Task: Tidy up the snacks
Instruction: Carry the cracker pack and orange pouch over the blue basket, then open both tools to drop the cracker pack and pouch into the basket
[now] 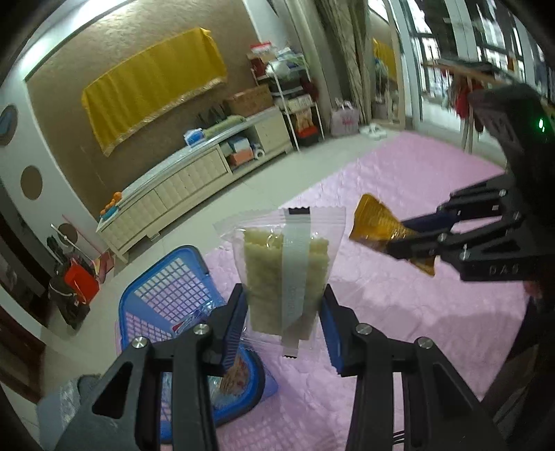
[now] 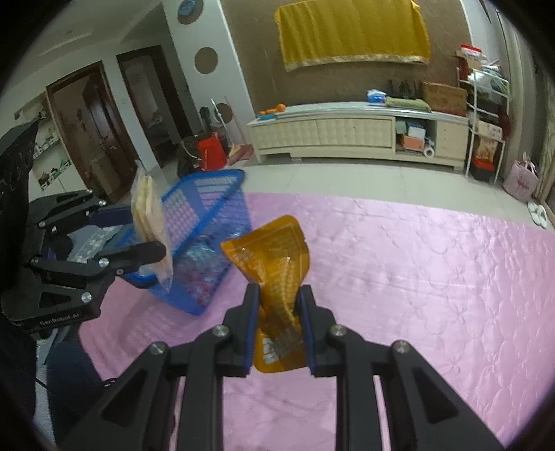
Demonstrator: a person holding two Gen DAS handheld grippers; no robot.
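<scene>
Snacks: a clear plastic packet of pale yellow crackers (image 1: 277,277) and a crumpled orange foil pouch (image 2: 274,277), both held up in the air above the pink quilted bed cover (image 2: 416,277); neither touches the cover
Left gripper (image 1: 282,321): black frame with blue-padded fingers (image 1: 234,326) clamped on the lower sides of the cracker packet; the packet stands upright between them, its white back seam facing the camera
Right gripper (image 2: 279,312): its fingers (image 2: 251,322) pinched on the waist of the orange pouch, close together with the foil squeezed between; the pouch's wider top fans out above them
Basket: a blue plastic lattice basket (image 2: 208,222) resting on the pink cover near its left edge, with several wrapped snacks already lying inside; from the right wrist view the cracker packet hangs just in front of its rim
Relation: the two grippers are side by side but apart; the orange pouch sits to the right of the cracker packet in the left wrist view
Background: a cream low cabinet (image 2: 347,132) along the far wall beneath a yellow cloth (image 2: 353,31)
</scene>
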